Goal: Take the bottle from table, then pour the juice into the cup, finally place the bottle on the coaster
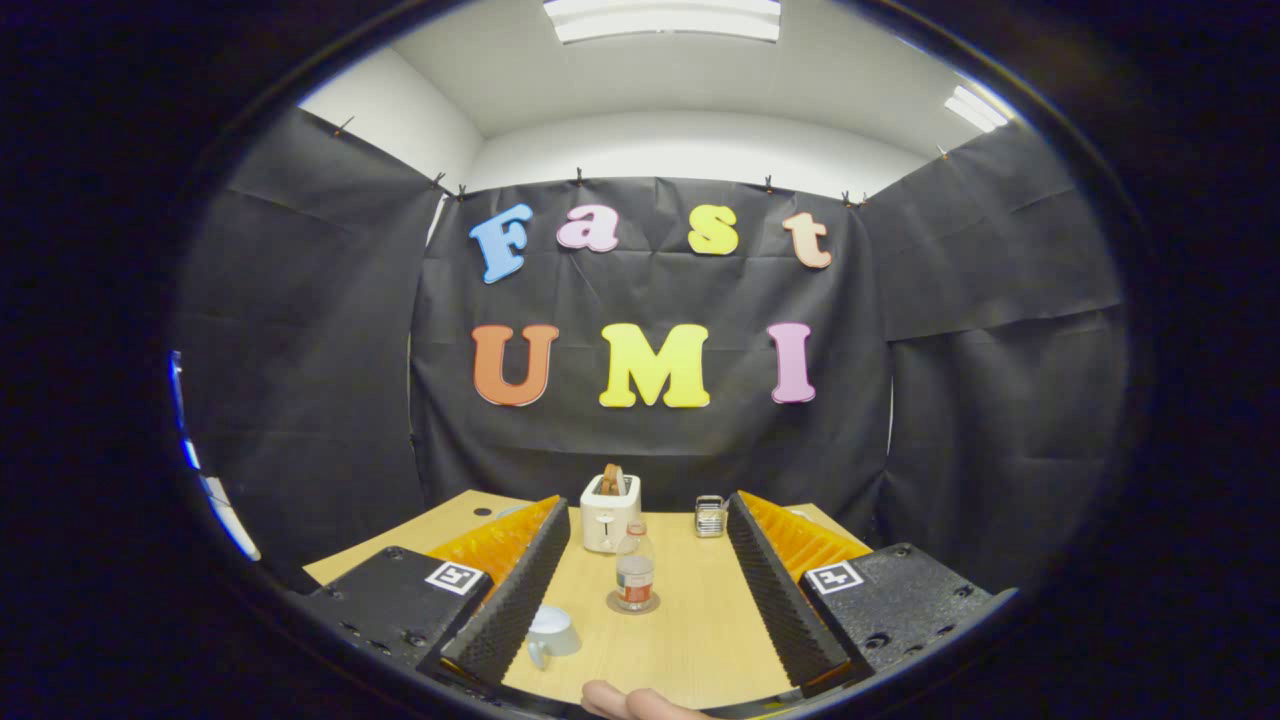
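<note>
Holding my gripper (640, 640) level and well back from the near edge of the table (700, 640), I have its two ribbed fingers (510, 600) spread wide apart with nothing between them, so the whole worktop shows in the gap. The bottle (635, 568) stands upright near the middle of the table, straight ahead between the lines of my fingers but beyond their reach. It sits on the round coaster (633, 603), touching it. By my reading it has a little reddish juice low down, though at this size I cannot be sure how much. The white cup (552, 632) is close to the near edge, just beside my left finger, mouth up and tilted a little as the lens bends it; that keeps it handy for a pour.

Behind the bottle, toward the far edge, stands a white toaster (610, 512) with bread in it, and a small metal rack (711, 516) sits to its right, apart from it. A fingertip (630, 700) of my own hand shows under the gripper.

With the bottle on its coaster and my fingers free, I judge the job either not begun or just finished; I cannot tell which.
</note>
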